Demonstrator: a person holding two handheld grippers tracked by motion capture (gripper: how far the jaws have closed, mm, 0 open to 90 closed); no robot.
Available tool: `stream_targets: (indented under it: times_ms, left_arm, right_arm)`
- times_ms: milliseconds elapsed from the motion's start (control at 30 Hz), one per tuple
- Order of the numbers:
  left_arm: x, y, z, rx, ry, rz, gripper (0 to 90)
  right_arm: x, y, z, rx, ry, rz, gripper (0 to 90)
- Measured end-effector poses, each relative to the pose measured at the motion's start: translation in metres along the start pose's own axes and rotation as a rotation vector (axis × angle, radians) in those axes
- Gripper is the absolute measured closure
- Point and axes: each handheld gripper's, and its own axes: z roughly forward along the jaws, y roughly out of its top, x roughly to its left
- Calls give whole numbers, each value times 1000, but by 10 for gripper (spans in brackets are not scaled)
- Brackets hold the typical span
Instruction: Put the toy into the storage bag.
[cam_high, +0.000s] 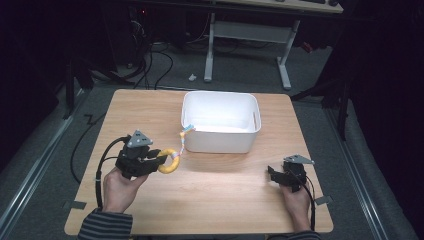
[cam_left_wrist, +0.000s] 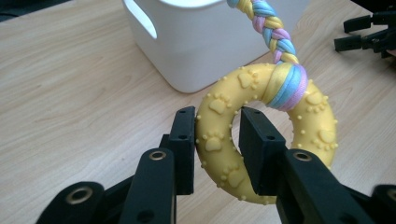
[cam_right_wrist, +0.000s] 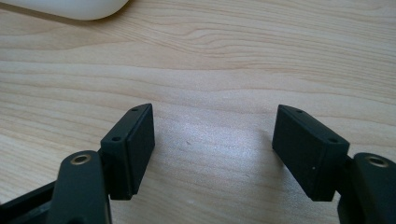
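Note:
A yellow rubber ring toy with paw prints hangs from a braided pastel rope. My left gripper is shut on the ring's near side, one jaw through its hole. In the high view the ring is held at the table's left, and the rope runs up over the rim of the white bin. My right gripper stands open over bare wood, nothing between its jaws; in the high view it rests near the front right.
The white bin stands at the back middle of the wooden table. A desk frame and cables lie on the floor beyond the table. The other gripper shows at the left gripper view's top right.

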Motion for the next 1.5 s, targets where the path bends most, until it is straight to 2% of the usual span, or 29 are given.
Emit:
stream_targets:
  times_ms: [300, 567, 633, 733, 900, 1000, 1033, 1233, 1367, 1500]
  left_arm:
    - [5, 13, -7, -31, -12, -20, 674]
    - [5, 26, -5, -40, -27, -5, 674]
    - [7, 29, -4, -45, -42, -10, 674]
    - [6, 36, -1, -50, -53, -6, 674]
    - [-1, 51, 6, -45, -63, 32, 674]
    - [-3, 59, 11, -40, -69, 38, 674]
    - [-4, 65, 14, -35, -62, 53, 674]
    - [-7, 78, 23, -24, -61, 72, 674]
    - [-6, 85, 29, -21, -80, 60, 674]
    - [-8, 90, 35, -16, -75, 65, 674]
  right_arm:
    - [0, 0, 0, 0, 1, 0, 302]
    - [0, 0, 0, 0, 1, 0, 301]
    - [0, 0, 0, 0, 1, -1, 301]
    - [0, 0, 0, 0, 1, -1, 300]
    - [0, 0, 0, 0, 2, -1, 300]
    - [0, 0, 0, 0, 1, -1, 300]
    - [0, 0, 0, 0, 1, -1, 300]
    - [0, 0, 0, 0, 2, -2, 298]
    - [0, 0, 0, 0, 3, -2, 298]
    - [0, 0, 0, 1, 4, -2, 297]
